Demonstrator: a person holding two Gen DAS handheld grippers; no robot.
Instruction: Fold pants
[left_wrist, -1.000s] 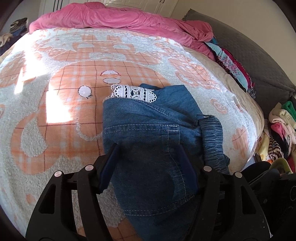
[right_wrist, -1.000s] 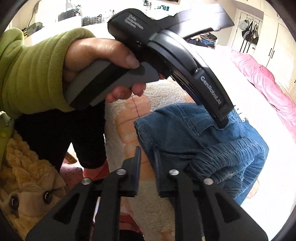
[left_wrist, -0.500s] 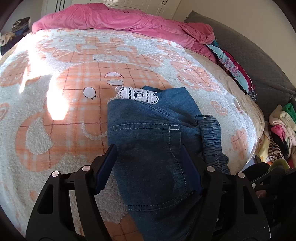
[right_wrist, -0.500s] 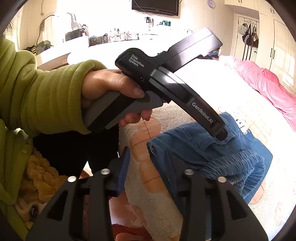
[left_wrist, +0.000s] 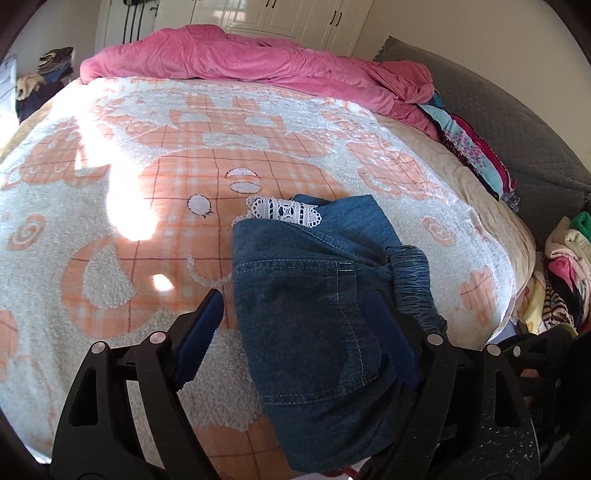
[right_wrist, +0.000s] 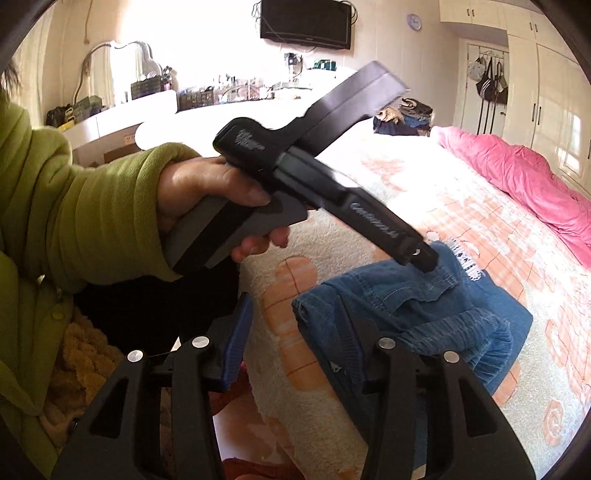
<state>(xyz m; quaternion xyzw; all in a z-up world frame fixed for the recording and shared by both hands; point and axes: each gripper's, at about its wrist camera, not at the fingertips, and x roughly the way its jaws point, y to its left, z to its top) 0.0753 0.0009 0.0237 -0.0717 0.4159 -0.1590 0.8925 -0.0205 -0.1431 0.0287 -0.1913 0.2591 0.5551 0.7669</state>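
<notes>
The blue denim pants (left_wrist: 310, 295) lie folded in a compact bundle near the front edge of the bed, with a white lace hem (left_wrist: 284, 212) at the far end and a gathered waistband on the right. My left gripper (left_wrist: 295, 336) is open, its jaws spread wide over the near part of the bundle, holding nothing. My right gripper (right_wrist: 295, 336) is open and empty, at the bed's edge beside the pants (right_wrist: 406, 317). The left gripper's body (right_wrist: 332, 199) also shows in the right wrist view, held by a hand in a green sleeve above the pants.
The bed carries an orange and white patterned blanket (left_wrist: 147, 177). A pink duvet (left_wrist: 258, 59) is bunched at the far end. A grey headboard or sofa (left_wrist: 498, 122) and piled clothes (left_wrist: 565, 266) stand to the right. A dresser (right_wrist: 147, 110) stands behind.
My right gripper has opened from shut and pulled back from the pants' edge. My left gripper has lifted and drawn back a little, staying open.
</notes>
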